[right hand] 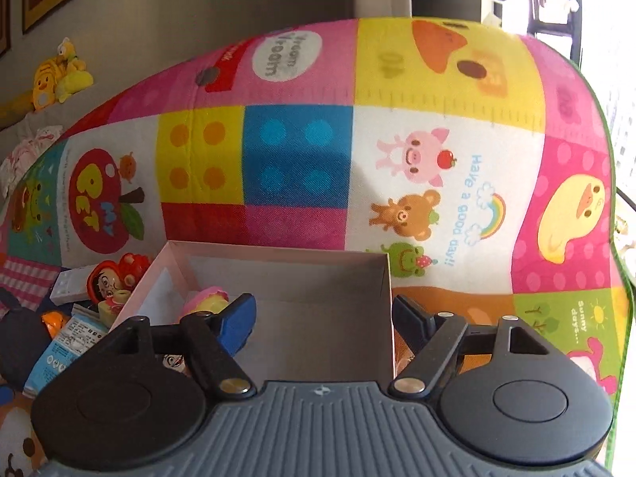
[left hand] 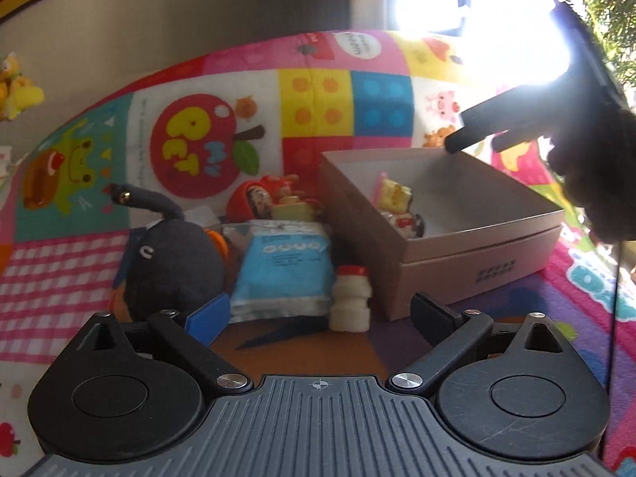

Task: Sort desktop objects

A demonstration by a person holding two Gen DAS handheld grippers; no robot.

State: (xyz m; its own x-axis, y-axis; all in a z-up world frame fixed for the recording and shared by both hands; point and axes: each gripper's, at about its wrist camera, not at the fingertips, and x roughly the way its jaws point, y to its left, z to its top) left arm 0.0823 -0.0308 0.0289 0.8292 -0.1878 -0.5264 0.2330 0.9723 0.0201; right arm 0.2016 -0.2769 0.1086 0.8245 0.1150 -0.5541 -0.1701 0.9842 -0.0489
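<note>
My left gripper [left hand: 322, 318] is open and low over the mat. A small white bottle with a red cap [left hand: 351, 298] stands upright just ahead, between its fingers, and neither pad presses on it. To the bottle's left lie a blue packet [left hand: 282, 274] and a black plush toy [left hand: 175, 266]; a red-haired figurine [left hand: 254, 198] sits behind them. The open brown box [left hand: 477, 246] holds small toys [left hand: 393, 194]. My right gripper [right hand: 324, 320] hovers open over the box [right hand: 278, 250] with nothing in it, beside a pink and yellow toy [right hand: 208, 302].
A colourful patchwork play mat [right hand: 437, 119] covers the surface. A white rectangular item [right hand: 71, 282] lies by the figurine [right hand: 111, 282]. Yellow plush toys [right hand: 55, 75] sit far back left. Bright window glare [left hand: 457, 20] washes out the upper right.
</note>
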